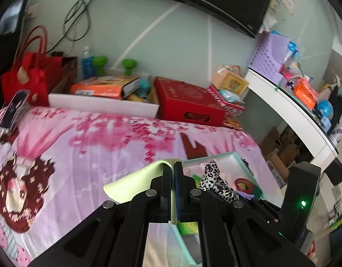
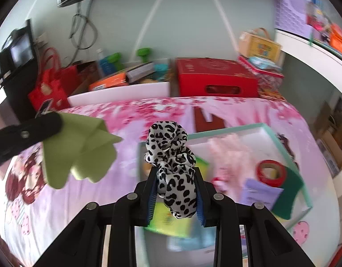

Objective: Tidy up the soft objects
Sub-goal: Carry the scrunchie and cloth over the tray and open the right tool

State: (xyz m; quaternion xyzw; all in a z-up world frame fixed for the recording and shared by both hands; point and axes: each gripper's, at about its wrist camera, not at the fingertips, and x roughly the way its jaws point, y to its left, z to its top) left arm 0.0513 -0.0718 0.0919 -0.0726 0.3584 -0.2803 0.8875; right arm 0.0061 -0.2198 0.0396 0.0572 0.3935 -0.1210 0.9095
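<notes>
L gripper (image 1: 173, 166) is clamped tight on a green cloth (image 1: 135, 181), jaws nearly flush w/ only the fabric edge between them; the cloth drapes off to its left, held up above the bedspread (image 1: 86, 146). From the right wrist cam the same cloth (image 2: 79, 149) hangs in loose folds from the L gripper (image 2: 56, 122), off to the R gripper's left. R gripper (image 2: 176, 175) is pinching a leopard scrunchie (image 2: 173, 164), bunched between the blue pads (image 2: 151, 197) and sticking up past the tips. Below and ahead-right of it sits a teal-rimmed tray (image 2: 226, 130) holding a red tape roll (image 2: 271, 172), a pink fluffy item, prob. fabric but too blurred to tell, and a purple card (image 2: 260, 192). Far ahead of both, a red box (image 2: 215, 77) stands by the wall.
</notes>
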